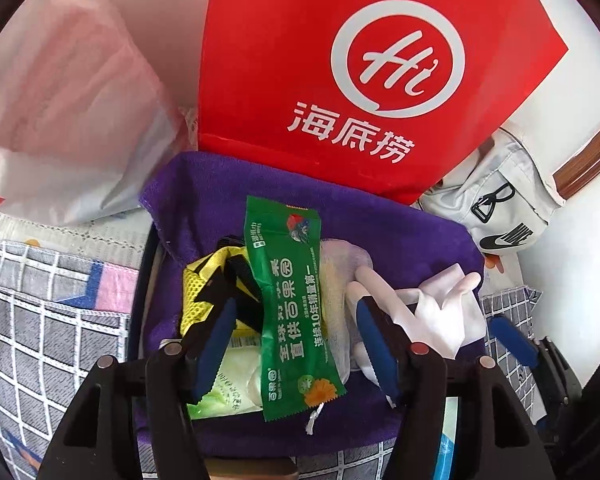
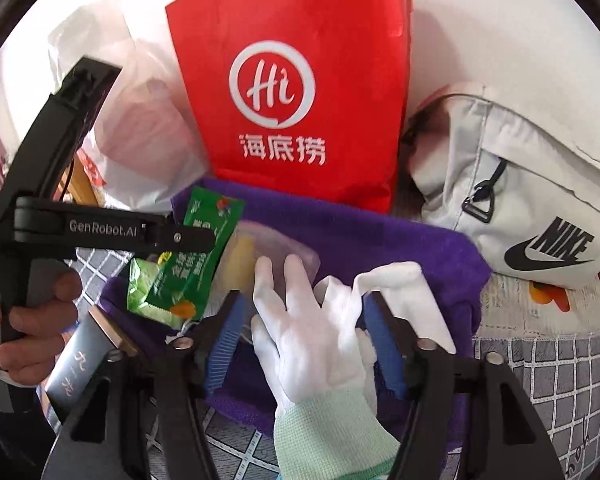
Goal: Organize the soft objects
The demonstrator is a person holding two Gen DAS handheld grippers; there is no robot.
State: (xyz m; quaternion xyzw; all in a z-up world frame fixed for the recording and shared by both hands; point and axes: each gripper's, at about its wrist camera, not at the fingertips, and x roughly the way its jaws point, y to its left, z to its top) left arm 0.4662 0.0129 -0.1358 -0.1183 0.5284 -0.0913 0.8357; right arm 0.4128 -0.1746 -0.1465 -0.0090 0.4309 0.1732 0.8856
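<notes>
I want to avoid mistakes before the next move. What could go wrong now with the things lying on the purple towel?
1. The green wet-wipe packet lies loose between the open left tool fingers, across other items; it may slide off the purple towel.
2. The white glove lies between the open right tool fingers; closing might catch the towel underneath too.
3. The red paper bag stands close behind and could be knocked.

Standing at the back: a red paper bag [image 1: 340,80] with a white "Hi" logo — flanked by a translucent plastic bag [image 1: 68,112] and a grey Nike bag [image 2: 532,208]. Underneath, checked bedding [image 1: 40,312].
</notes>
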